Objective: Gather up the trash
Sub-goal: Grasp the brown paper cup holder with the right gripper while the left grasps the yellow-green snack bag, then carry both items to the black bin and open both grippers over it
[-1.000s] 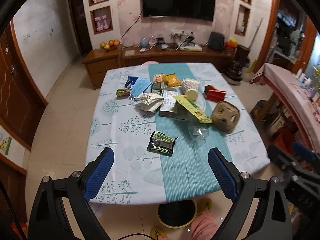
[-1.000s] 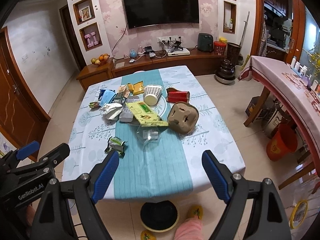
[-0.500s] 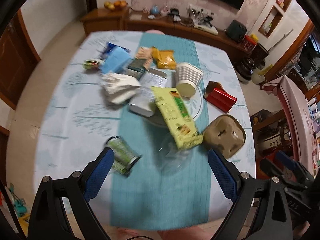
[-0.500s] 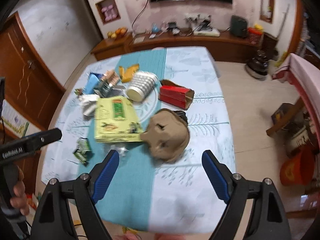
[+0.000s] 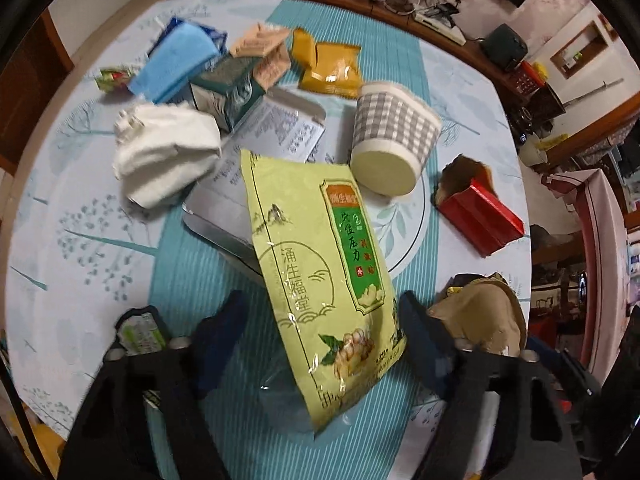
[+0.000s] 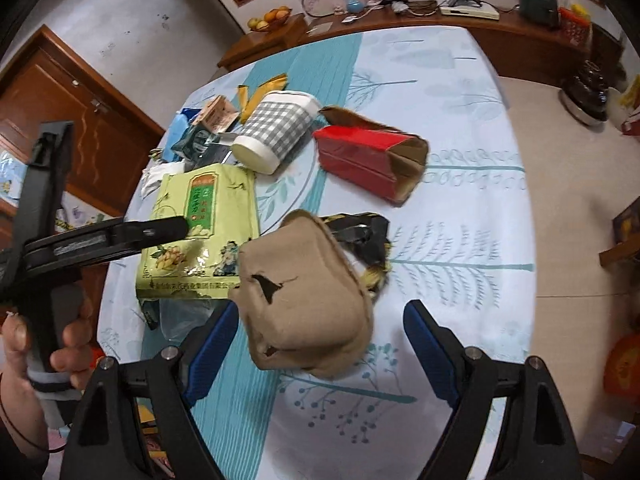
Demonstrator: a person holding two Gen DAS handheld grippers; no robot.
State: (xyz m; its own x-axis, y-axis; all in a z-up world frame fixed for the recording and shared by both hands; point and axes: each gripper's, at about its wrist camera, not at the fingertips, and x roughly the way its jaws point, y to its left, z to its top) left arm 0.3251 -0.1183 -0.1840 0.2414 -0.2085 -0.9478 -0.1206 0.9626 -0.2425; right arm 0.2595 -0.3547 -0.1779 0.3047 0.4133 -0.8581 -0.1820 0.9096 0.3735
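Worktop edges: the worktop [image 6: 472, 120] has a pale cloth with a teal stripe down the middle. Its right side is bare up to the edge, and beyond that is open floor. The near teal stripe in front of the right gripper is also free.
Trash heap: the trash lies crowded around the middle and the far left of the worktop, with little room between the pieces.
Left gripper: the left gripper [image 5: 320, 332] points steeply down over the near end of the green pouch [image 5: 316, 276]. Its fingers are closing with the pouch between them, not yet pressing on it.
Right gripper: the right gripper [image 6: 318, 344] stands over the brown pulp tray [image 6: 308, 300]. Its fingers are closing, the tray between them, with gaps on both sides.
Only in the left view: a crumpled white paper [image 5: 164, 152], a blue packet [image 5: 176, 60], a yellow packet [image 5: 328, 66] and a small green wrapper [image 5: 140, 330] just left of the left finger.
Only in the right view: a hand [image 6: 44, 344] holds the handle of the left gripper, and a black and yellow wrapper [image 6: 364, 236] lies behind the pulp tray.
In the way: a clear plastic piece [image 5: 288, 396] lies under the pouch's near end. The checked cup [image 5: 394, 136] lies on its side just beyond the pouch, and the red box [image 5: 480, 216] lies to its right, apart from the tray.
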